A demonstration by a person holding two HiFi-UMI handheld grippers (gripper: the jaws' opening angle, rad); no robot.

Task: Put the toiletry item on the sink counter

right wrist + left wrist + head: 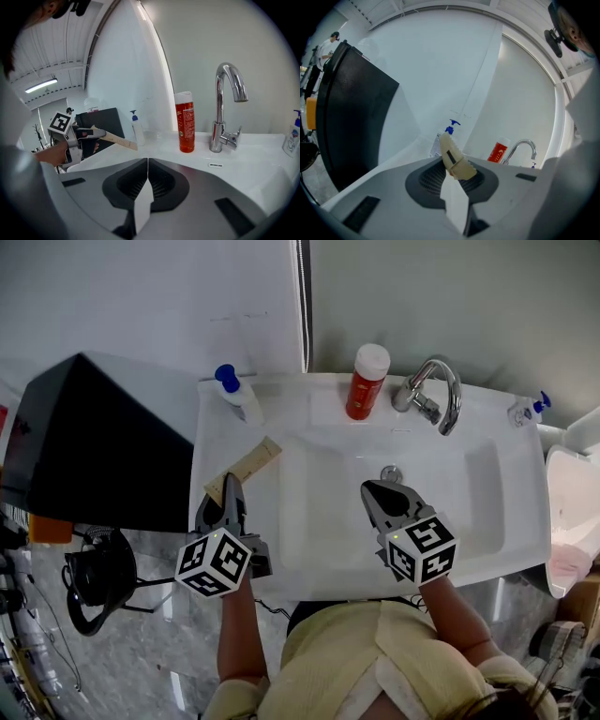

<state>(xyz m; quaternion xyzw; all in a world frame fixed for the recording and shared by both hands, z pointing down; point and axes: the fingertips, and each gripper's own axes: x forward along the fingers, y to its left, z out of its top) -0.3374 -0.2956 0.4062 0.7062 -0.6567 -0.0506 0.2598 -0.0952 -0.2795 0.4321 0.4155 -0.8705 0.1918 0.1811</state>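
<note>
The toiletry item is a flat, tan packet (248, 468) with a crimped end and a dark stripe (453, 157). My left gripper (232, 487) is shut on its near end and holds it slanting over the left strip of the white sink counter (208, 437). In the right gripper view the packet (117, 139) sticks out from the left gripper (86, 133) toward a white pump bottle (138, 129). My right gripper (377, 491) hangs over the basin, shut with nothing between its jaws (147, 176).
A white pump bottle with a blue top (238, 396) stands at the counter's back left. A red bottle (367, 382) and a chrome tap (433, 395) stand behind the basin, and a small blue-topped bottle (527, 410) at the back right. A black box (94, 442) borders the counter's left.
</note>
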